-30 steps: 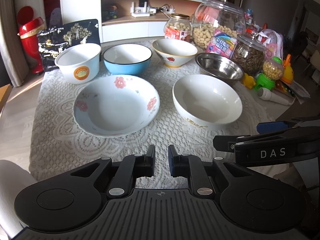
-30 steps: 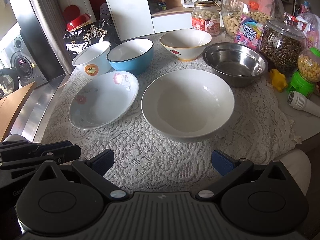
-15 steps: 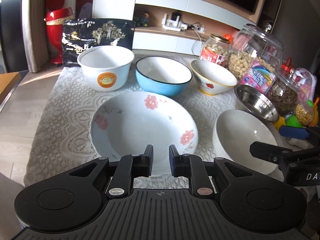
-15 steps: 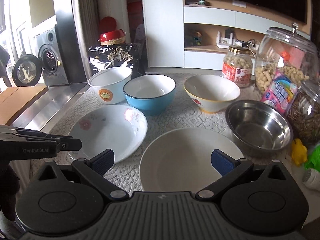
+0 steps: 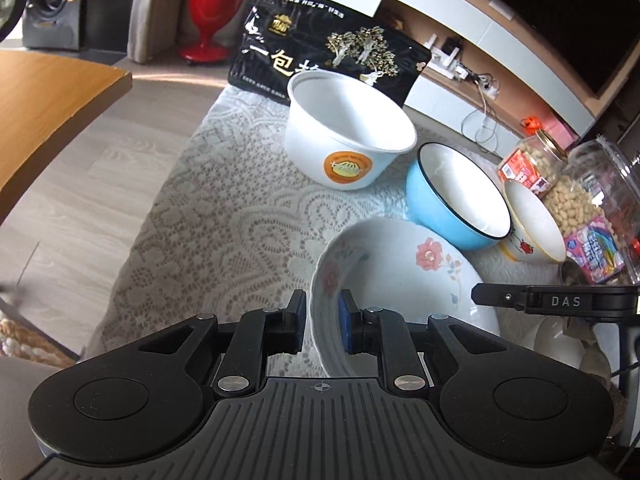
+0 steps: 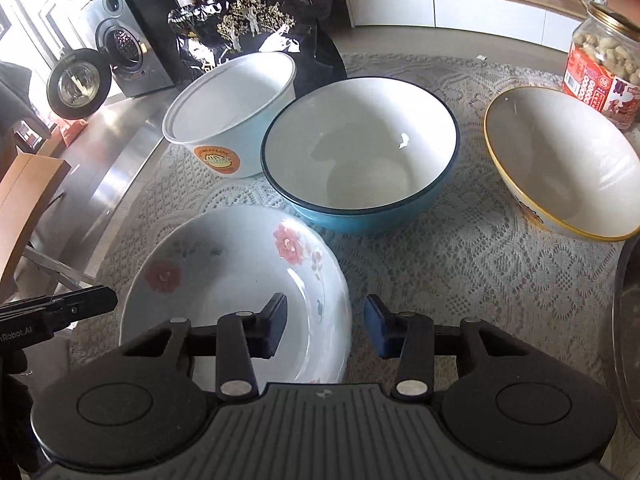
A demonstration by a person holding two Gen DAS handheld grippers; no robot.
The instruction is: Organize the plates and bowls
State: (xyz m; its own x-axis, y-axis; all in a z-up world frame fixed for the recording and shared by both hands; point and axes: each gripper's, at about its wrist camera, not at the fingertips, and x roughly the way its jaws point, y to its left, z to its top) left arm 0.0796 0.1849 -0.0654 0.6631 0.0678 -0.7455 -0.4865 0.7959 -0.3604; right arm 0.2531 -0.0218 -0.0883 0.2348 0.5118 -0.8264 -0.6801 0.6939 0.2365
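A white plate with pink flowers [image 5: 404,280] lies on the lace cloth; it also shows in the right wrist view [image 6: 236,280]. My left gripper [image 5: 322,326] straddles its left rim, one jaw on each side, with small gaps to the rim. My right gripper [image 6: 326,330] straddles its right rim, jaws wide apart. Behind stand a white tub with an orange label [image 5: 348,128], a blue bowl [image 6: 360,152] and a yellow-rimmed bowl [image 6: 560,160]. The plain white bowl [image 5: 556,342] is mostly hidden at the right.
A black snack bag [image 5: 328,52] stands behind the tub. Peanut jars [image 5: 576,192] and a steel bowl's edge [image 6: 628,320] are at the right. A wooden table corner [image 5: 48,108] lies left, beyond the cloth's edge.
Both grippers have moved forward and down to the flowered plate. The left one now straddles its left rim, opened slightly. The right one narrowed and moved from the white bowl to the plate's right rim.
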